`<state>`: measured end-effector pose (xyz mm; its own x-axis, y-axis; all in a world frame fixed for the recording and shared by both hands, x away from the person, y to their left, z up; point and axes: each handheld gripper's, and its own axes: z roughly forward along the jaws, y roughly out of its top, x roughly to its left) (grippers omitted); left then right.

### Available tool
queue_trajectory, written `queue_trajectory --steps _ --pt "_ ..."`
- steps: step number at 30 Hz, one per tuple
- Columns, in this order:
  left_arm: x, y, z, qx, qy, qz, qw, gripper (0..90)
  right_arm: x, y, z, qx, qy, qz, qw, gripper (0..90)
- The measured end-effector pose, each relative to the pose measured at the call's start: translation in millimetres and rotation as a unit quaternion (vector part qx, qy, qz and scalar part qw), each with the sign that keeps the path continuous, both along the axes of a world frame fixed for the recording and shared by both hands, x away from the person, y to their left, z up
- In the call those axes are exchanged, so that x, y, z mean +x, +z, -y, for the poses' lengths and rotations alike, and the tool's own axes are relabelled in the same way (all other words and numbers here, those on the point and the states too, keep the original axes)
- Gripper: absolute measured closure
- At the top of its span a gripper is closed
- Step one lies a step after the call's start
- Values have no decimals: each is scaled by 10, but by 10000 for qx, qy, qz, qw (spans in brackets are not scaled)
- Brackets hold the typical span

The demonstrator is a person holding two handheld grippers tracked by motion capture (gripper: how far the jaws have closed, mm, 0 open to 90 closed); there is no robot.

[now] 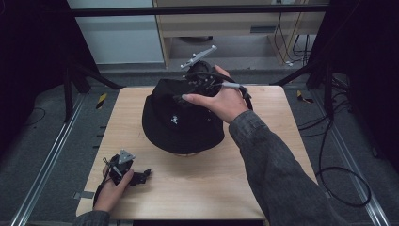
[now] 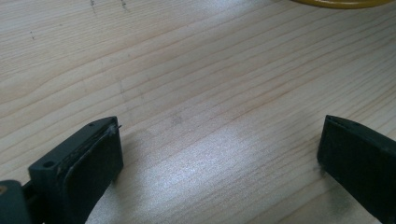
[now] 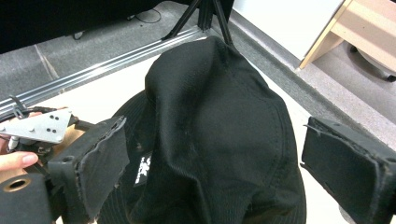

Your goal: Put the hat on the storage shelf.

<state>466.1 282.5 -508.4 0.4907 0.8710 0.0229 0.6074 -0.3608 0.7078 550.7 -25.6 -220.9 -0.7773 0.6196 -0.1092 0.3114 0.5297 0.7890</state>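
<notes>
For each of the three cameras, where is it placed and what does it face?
High view: above the person's side, facing down on the table; both hands show.
Left gripper view: on the left gripper, facing bare tabletop; open fingers.
Right gripper view: on the right gripper, facing the black hat.
Shared: high and right gripper views both show the hat.

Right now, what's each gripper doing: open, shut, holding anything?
Left gripper: open, empty, low over the table.
Right gripper: open above the black hat, not gripping it.

Light wooden table (image 1: 197,188) carries a black hat (image 1: 181,117) at its middle
</notes>
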Motion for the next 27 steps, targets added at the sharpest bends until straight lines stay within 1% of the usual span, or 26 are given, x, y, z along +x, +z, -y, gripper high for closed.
queue_trajectory --steps 4,10,11,12,13,20,21,27 --pt "0 -1 0 -5 -3 2 10000 0 -23 16 88 82 -38 16 10000 70" --pt "0 0 -1 -1 -6 1 10000 0 -66 27 189 90 -80 41 9999 67" --pt "0 0 -1 -2 -5 2 10000 0 -88 31 235 149 -103 48 9998 66" --pt "0 0 -1 0 -3 0 10000 0 -88 31 235 149 -103 48 9998 66" --pt "0 0 -1 -1 -7 0 10000 0 -107 28 279 175 -126 50 9998 65" --pt "0 0 -1 -2 -7 1 10000 0 -158 3 408 224 -193 57 9995 61" --pt "0 -1 -1 -5 -5 2 10000 0 -174 -5 443 265 -204 51 9994 61" --pt "1 -3 0 -8 -5 15 10000 0 -222 -31 541 283 -245 65 9993 61"
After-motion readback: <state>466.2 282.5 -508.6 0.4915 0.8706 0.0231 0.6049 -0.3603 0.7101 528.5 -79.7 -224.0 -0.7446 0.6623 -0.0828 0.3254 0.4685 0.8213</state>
